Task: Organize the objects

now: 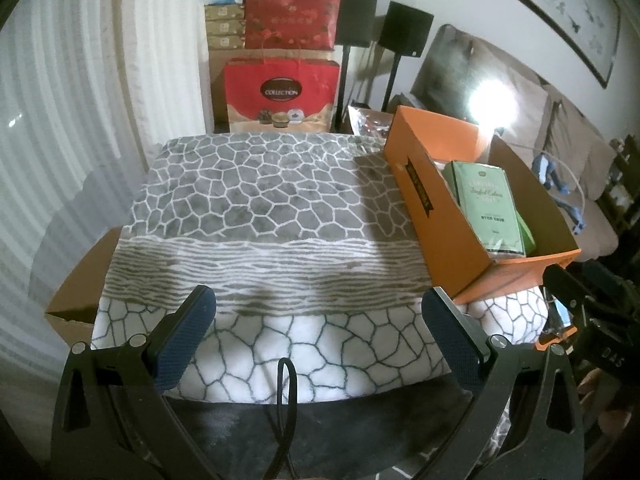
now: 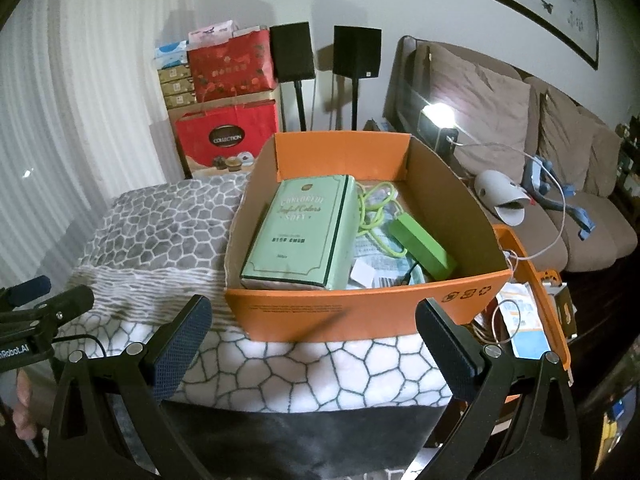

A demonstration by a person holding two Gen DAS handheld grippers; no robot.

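Observation:
An orange cardboard box [image 2: 360, 312] sits on a grey-and-white patterned blanket [image 2: 168, 236]. It holds a pale green pack [image 2: 300, 232], a green power bank [image 2: 424, 248] with a lime cable [image 2: 372, 208], and papers. In the left wrist view the box [image 1: 440, 216] stands at the right of the blanket [image 1: 260, 208], with the green pack [image 1: 490, 208] inside. My left gripper [image 1: 318, 328] is open and empty over the blanket's near edge. My right gripper [image 2: 314, 336] is open and empty just in front of the box. The left gripper's fingers [image 2: 44, 300] show at the far left.
Red gift bags [image 1: 282, 92] and stacked boxes [image 1: 224, 26] stand behind the blanket, with two black speakers [image 2: 356, 52] on stands. A brown sofa [image 2: 560, 152] at the right holds a lit lamp [image 2: 438, 114], a white object and blue tools. An orange lid [image 2: 540, 292] with papers lies right of the box.

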